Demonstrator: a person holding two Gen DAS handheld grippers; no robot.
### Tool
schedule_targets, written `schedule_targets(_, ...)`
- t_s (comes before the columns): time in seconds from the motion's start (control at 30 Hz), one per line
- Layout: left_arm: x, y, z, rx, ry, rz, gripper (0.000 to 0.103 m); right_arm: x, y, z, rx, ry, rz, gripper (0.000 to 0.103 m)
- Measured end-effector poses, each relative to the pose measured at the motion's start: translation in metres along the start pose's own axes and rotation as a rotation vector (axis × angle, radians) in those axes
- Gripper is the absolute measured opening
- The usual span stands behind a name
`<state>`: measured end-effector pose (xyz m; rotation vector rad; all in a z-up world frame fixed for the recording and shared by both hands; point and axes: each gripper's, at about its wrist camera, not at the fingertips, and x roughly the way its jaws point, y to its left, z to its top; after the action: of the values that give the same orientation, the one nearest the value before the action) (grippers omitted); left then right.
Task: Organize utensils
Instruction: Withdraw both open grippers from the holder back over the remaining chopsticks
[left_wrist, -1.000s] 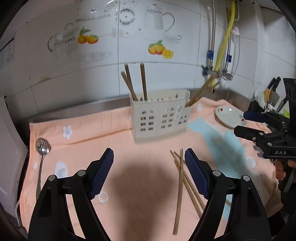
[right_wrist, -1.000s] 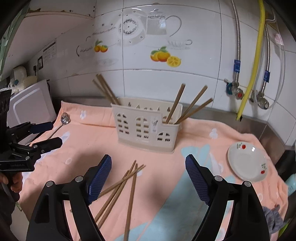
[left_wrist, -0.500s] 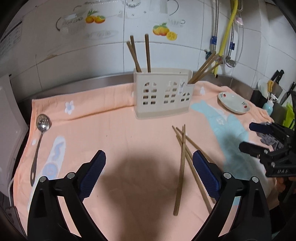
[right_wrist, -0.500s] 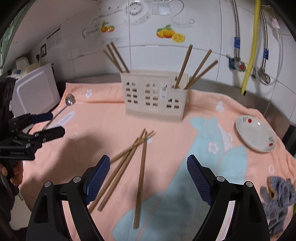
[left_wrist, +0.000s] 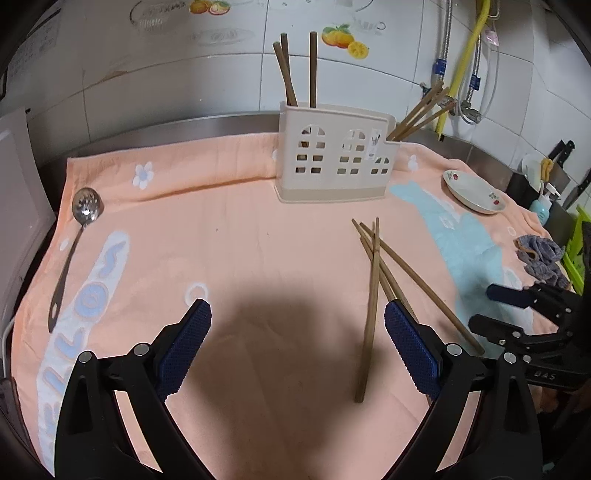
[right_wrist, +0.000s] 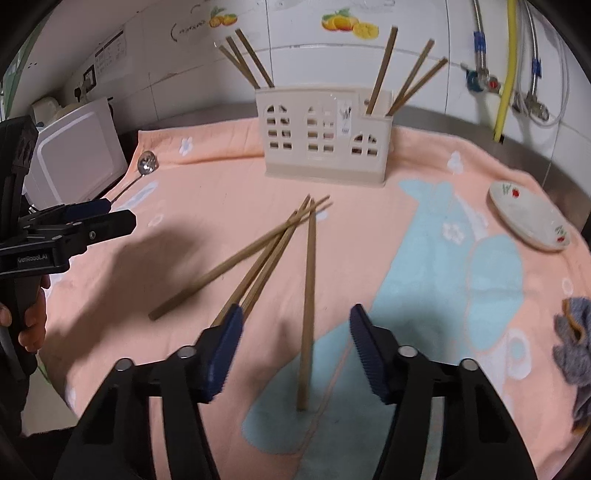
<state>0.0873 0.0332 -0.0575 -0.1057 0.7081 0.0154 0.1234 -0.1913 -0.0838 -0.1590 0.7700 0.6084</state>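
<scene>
Right wrist view: my right tongs (right_wrist: 295, 347) gape released over four loose chopsticks (right_wrist: 308, 295) at frame centre — one between the pads. Caddy (right_wrist: 325, 136) upper centre holds six. My left tongs (left_wrist: 297, 347) — released too; spoon (left_wrist: 70, 254) left edge.

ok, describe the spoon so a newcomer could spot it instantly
Start at the peach towel covering the counter, with the cream holder at its back. Go to the towel's far left edge, beside the white appliance: the spoon lies flat there. It is the only metal utensil, with a perforated bowl; everything else loose is wooden chopsticks.
</scene>
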Motion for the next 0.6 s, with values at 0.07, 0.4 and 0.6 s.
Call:
schedule_targets(0.07,0.001,-0.001,-0.004,0.007,0.007,-0.006,0.094,0.003,0.000,-0.004,0.012,0.012,0.010,0.041)
schedule_targets(0.4,0.002,-0.010,-0.015,0.036,0.012,-0.040,0.091,0.015,-0.002,-0.013,0.046,0.047,0.018,0.021)
schedule_targets(0.6,0.011,-0.024,-0.021,0.090,0.048,-0.094,0.069,0.020,-0.005,-0.017,0.052,0.062,0.011,0.015)
